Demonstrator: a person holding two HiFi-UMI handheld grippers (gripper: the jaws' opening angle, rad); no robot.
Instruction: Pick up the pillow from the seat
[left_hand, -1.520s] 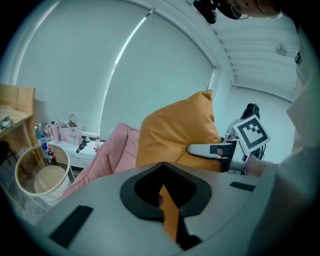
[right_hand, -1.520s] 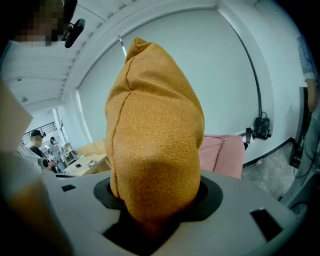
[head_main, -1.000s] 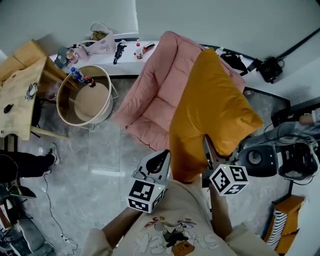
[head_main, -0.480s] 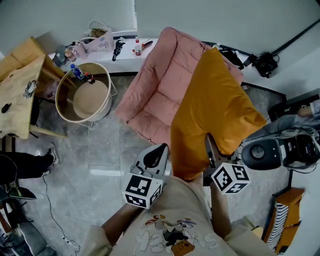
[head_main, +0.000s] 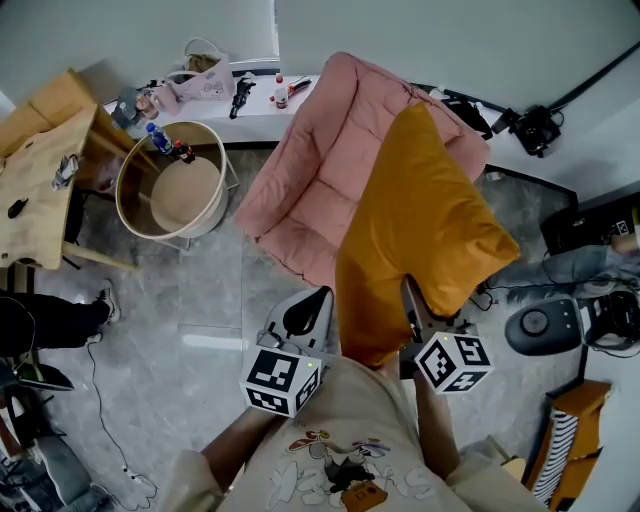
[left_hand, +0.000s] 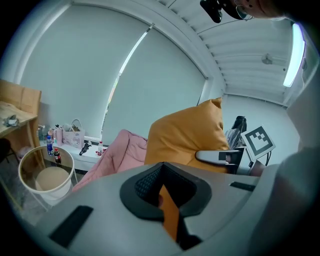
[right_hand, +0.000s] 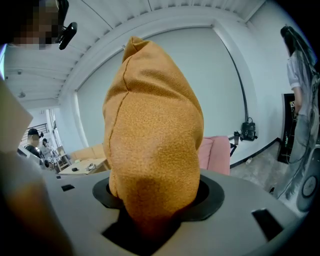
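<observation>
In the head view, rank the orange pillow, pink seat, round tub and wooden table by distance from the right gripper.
1. orange pillow, clamped in the right gripper.
2. pink seat, behind the pillow, up-left.
3. round tub, farther left.
4. wooden table, far left edge.

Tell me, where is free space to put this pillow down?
Free: the bare pink seat, and the grey floor between it and the round basket. Crowded: the white shelf with bottles, and the floor on the right with devices.
</observation>
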